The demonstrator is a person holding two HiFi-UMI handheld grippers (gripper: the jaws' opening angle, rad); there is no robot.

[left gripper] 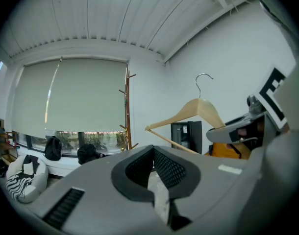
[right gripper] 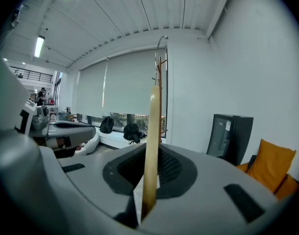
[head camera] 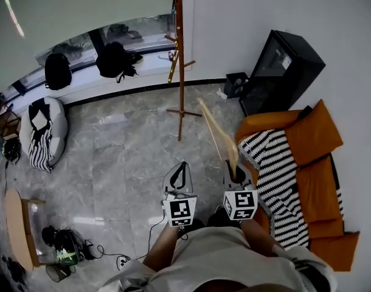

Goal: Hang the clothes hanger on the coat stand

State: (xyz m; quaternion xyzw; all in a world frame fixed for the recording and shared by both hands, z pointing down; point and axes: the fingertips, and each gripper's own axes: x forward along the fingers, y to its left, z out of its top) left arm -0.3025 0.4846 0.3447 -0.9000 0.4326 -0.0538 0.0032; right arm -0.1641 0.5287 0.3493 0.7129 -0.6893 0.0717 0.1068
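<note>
We are holding the wooden clothes hanger out in front of us, well apart from the coat stand, which is standing across the grey tiled floor by the window wall. The right gripper is clamping the end of one wooden arm, its jaws drawn in narrow on the wood; in the right gripper view the pale bar is rising straight out from between the pads, with the metal hook at the far top. The left gripper is hanging just beside it with its jaws fully together and nothing in them. We are judging this to be the carry, with the hanging itself not yet begun. The next move is calling for us to close on the stand, lift the hanger to one of the wooden pegs, turn the hook's opening over it and lower until the peg is taking the weight; only then should the right jaws be letting go.
</note>
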